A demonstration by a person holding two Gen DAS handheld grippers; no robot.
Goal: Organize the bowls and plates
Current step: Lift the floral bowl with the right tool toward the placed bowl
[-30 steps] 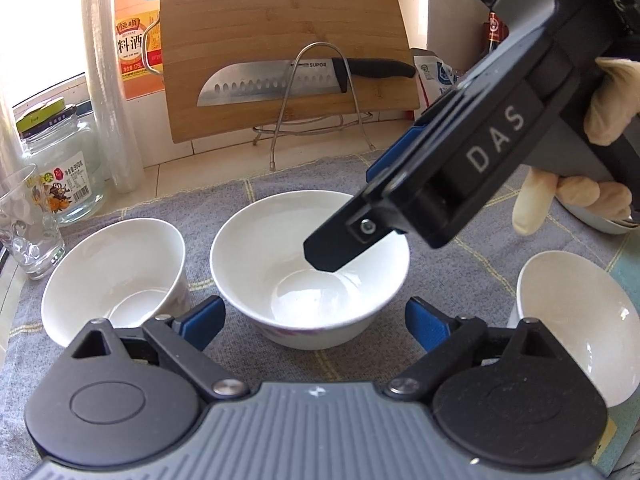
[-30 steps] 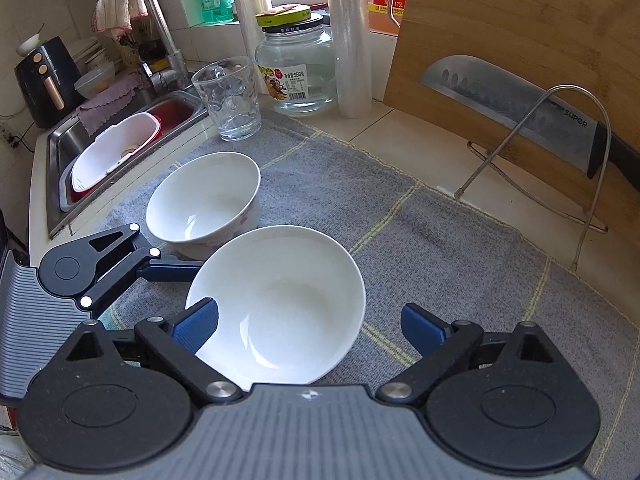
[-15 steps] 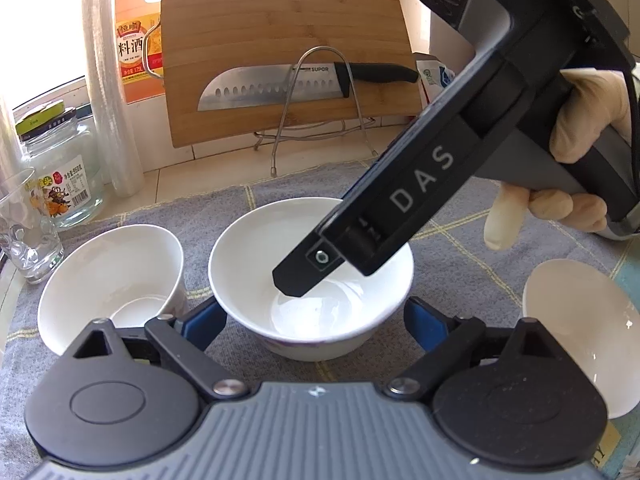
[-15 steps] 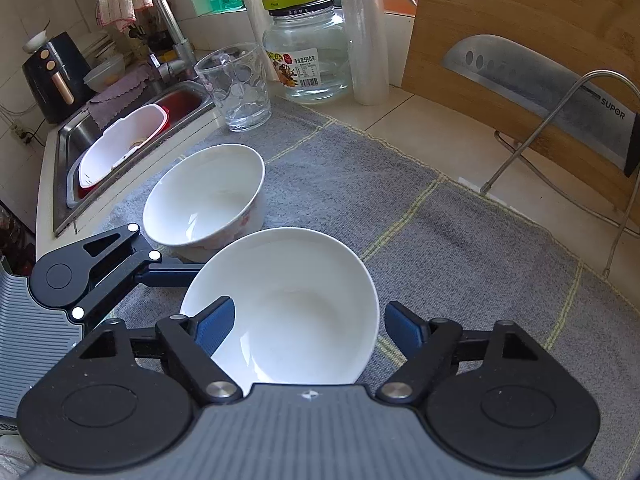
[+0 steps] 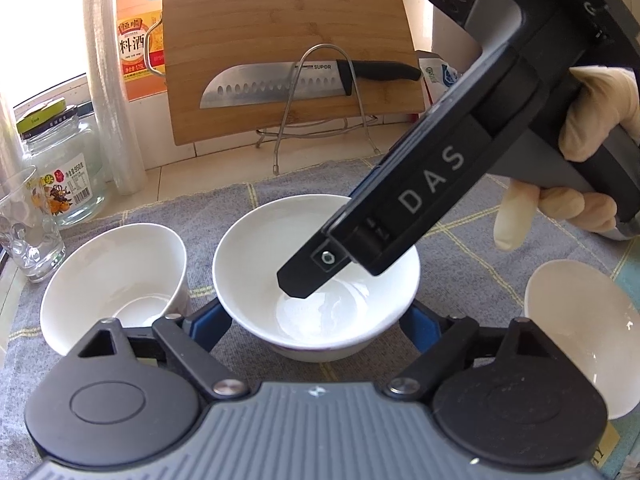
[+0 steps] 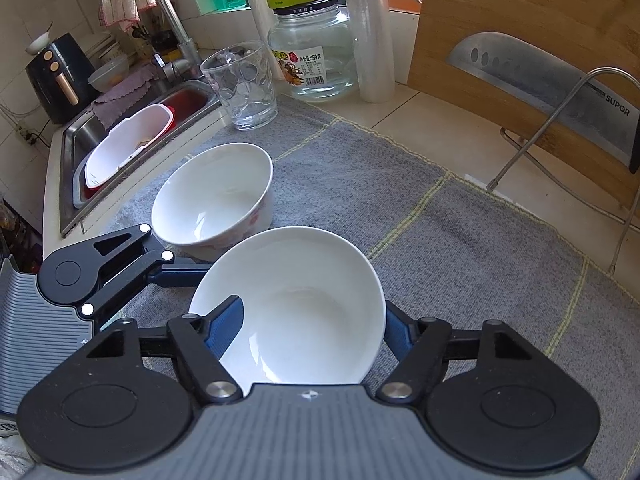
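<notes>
A white bowl stands in the middle of the grey towel. My right gripper is shut on it, one blue pad inside the bowl and the other outside its right wall. In the left wrist view that gripper's black finger dips into the bowl from the upper right, held by a gloved hand. My left gripper straddles the same bowl near its base. Its jaws are closing and its pads sit close to the sides. A second white bowl stands just left.
A third white bowl lies at the right. A glass tumbler, a jar and a film roll stand at the back left. A cutting board with a knife leans on a wire rack behind. The sink holds a white tub.
The right gripper's jaws have closed from wide apart onto the middle bowl, and its finger has sunk deeper into it. The left gripper's fingers have narrowed around the bowl without shifting.
</notes>
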